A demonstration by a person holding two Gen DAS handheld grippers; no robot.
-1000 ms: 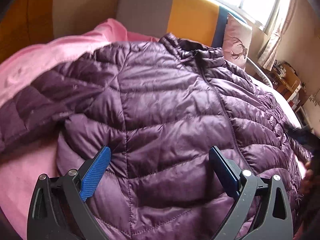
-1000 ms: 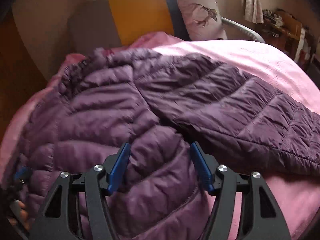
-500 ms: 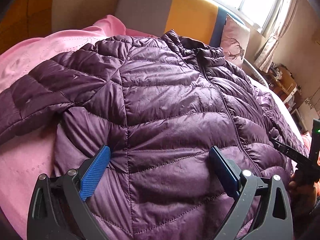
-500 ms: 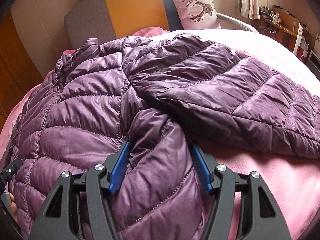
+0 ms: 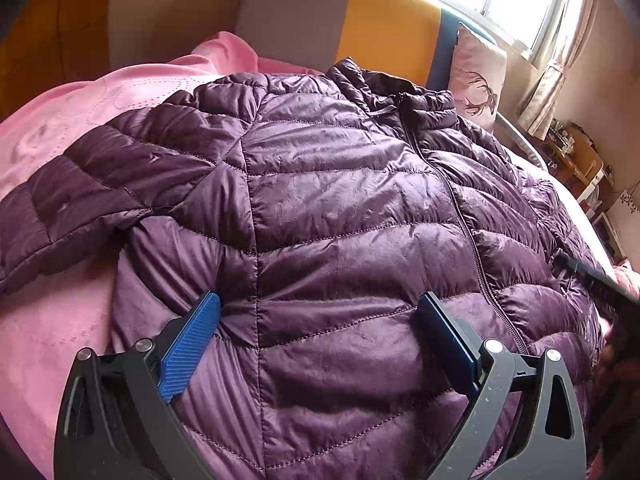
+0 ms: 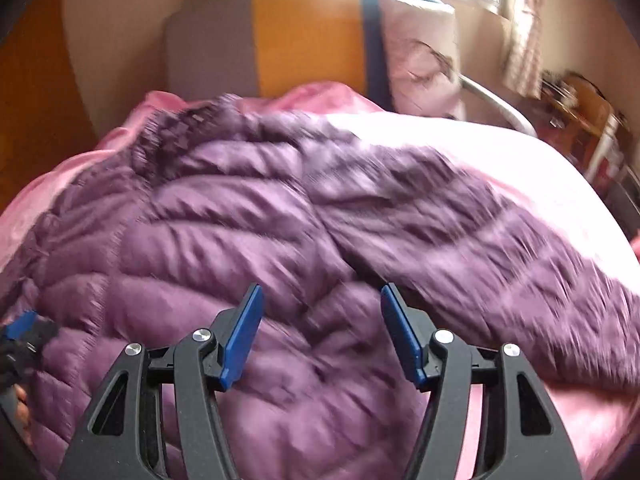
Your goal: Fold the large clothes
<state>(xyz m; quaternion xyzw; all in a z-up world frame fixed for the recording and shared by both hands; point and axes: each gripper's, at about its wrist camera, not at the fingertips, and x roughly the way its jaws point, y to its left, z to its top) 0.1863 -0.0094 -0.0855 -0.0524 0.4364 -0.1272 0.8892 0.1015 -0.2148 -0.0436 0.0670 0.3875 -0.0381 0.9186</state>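
Observation:
A purple quilted puffer jacket (image 5: pixel 340 208) lies front up, zipped, on a pink bedspread (image 5: pixel 52 320), its sleeves spread out to both sides. My left gripper (image 5: pixel 320 304) is open, just above the jacket's lower left front, holding nothing. In the blurred right wrist view the jacket (image 6: pixel 248 240) fills the bed, one sleeve (image 6: pixel 500 240) reaching right. My right gripper (image 6: pixel 322 296) is open over the jacket's lower right side by the armpit, empty. The other gripper shows at the left edge (image 6: pixel 20 328).
A grey, orange and blue headboard (image 5: pixel 360 36) stands behind the bed, with a pink deer-print pillow (image 5: pixel 476 80) against it. A window with curtains (image 5: pixel 548 52) and cluttered wooden furniture (image 5: pixel 576 160) are at the right.
The left view has drawn a little closer over the jacket. The right gripper has moved fast, blurring its view, and its jaws, which earlier flanked a bunched fold of jacket, now stand slightly wider.

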